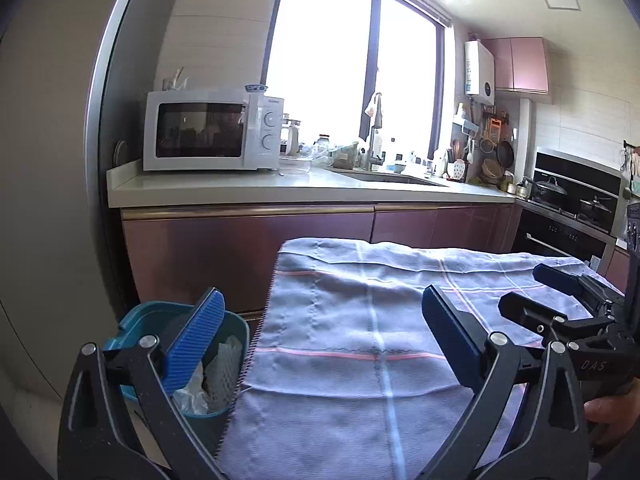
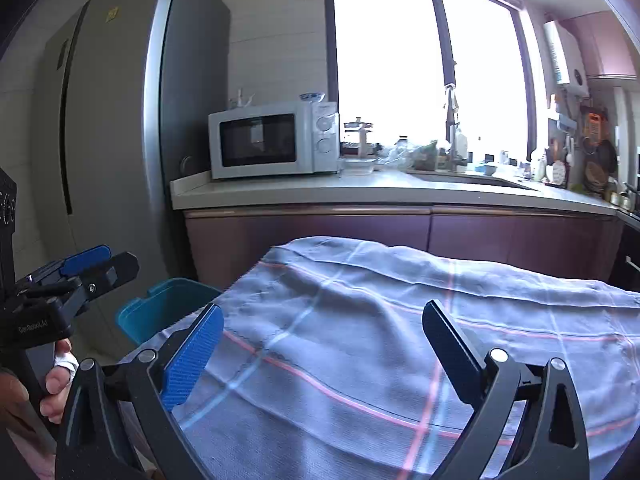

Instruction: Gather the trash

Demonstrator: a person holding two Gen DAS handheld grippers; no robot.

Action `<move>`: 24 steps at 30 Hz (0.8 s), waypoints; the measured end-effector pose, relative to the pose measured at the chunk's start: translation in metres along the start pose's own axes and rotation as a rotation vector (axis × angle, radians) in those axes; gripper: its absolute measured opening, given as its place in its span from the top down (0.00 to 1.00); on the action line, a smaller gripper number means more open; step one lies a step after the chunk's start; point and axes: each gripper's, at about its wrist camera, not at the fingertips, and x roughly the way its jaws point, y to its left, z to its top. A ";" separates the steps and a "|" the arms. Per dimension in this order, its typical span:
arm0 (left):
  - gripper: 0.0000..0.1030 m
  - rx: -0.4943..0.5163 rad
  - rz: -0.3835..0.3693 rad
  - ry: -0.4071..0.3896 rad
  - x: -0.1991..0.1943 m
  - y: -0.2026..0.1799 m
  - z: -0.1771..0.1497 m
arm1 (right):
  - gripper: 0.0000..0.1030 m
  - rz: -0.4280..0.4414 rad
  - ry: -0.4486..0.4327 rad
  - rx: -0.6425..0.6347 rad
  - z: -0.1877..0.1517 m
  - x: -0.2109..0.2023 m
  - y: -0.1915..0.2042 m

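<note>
Trash [image 1: 208, 380]: crumpled paper and clear plastic are being held inside the bin, at the far left, below the cloth's edge.
Bin [image 1: 136, 320]: teal, it is being kept on the floor just beside the table's left side; its inside is shown only in the left wrist view.
Left gripper [image 1: 320, 344]: it is being held above the cloth with the jaws spread wide, nothing being grasped.
Cloth [image 1: 360, 320]: a checked sheet is being shown bare; no trash is being seen on it.
Right gripper [image 2: 320, 352]: it is being held over the cloth, jaws released and empty.
Progress: collecting is being judged as nearly or fully finished, since only bagged waste is visible; anything outside the views cannot be told.
</note>
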 end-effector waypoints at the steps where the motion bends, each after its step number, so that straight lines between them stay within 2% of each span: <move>1: 0.05 0.003 -0.014 -0.005 0.000 -0.009 0.000 | 0.07 -0.024 -0.017 0.005 0.001 -0.005 -0.007; 4: 0.05 -0.004 -0.033 -0.020 0.003 -0.027 -0.001 | 0.06 -0.096 -0.057 0.030 -0.004 -0.023 -0.026; 7: 0.06 0.002 -0.020 -0.031 0.006 -0.041 -0.004 | 0.06 -0.138 -0.091 0.065 -0.008 -0.035 -0.038; 24: 0.05 0.059 -0.007 -0.084 0.004 -0.067 -0.005 | 0.06 -0.208 -0.136 0.100 -0.018 -0.059 -0.053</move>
